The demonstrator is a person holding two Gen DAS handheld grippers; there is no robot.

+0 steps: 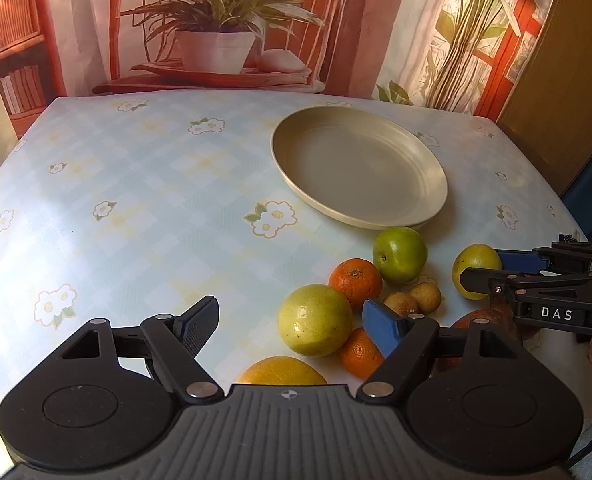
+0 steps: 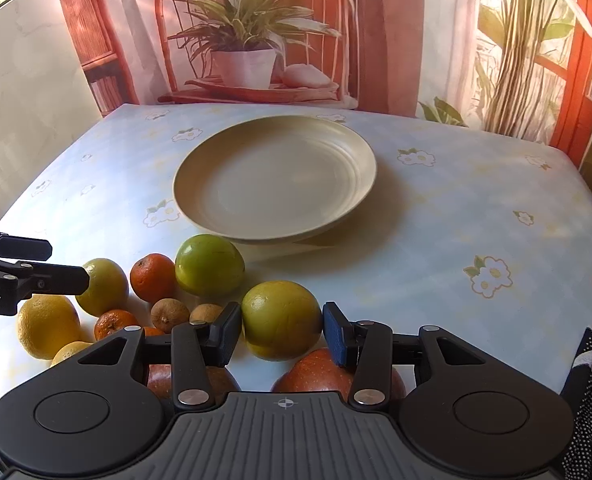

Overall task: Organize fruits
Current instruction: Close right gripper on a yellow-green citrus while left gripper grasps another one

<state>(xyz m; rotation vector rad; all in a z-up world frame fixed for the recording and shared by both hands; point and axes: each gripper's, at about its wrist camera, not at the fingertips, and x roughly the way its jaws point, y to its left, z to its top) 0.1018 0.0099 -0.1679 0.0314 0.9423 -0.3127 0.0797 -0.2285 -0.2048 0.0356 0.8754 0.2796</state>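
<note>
**Right gripper on first fruit, plate bare**

Right gripper (image 2: 281,330) sits around the yellow-green citrus (image 2: 281,319), pads at each flank and looking pressed on; fruit not lifted, resting on the tablecloth (image 2: 436,240) as far as I can tell. Left gripper (image 1: 291,330) hangs with jaws wide apart over the pile, nothing between the pads; the yellow-green fruit (image 1: 314,319) and an orange (image 1: 359,354) lie just ahead of it, untouched.

Progress, judged: basically nothing done. Plate (image 2: 199,216) holds no fruit at all. All fruit is on the cloth in one cluster just in front of the plate: green apple (image 2: 209,264) nearest the rim, mandarin (image 2: 152,277) beside it, two small brown fruits (image 2: 169,315), a lemon-like yellow one (image 2: 47,326) at far left, and red apples (image 2: 320,372) partly hidden under the right gripper's body.

Left to do: lift the gripped citrus, carry it to the plate, then repeat for every other piece. Grouping rule unclear; the plate seems the target.
</note>
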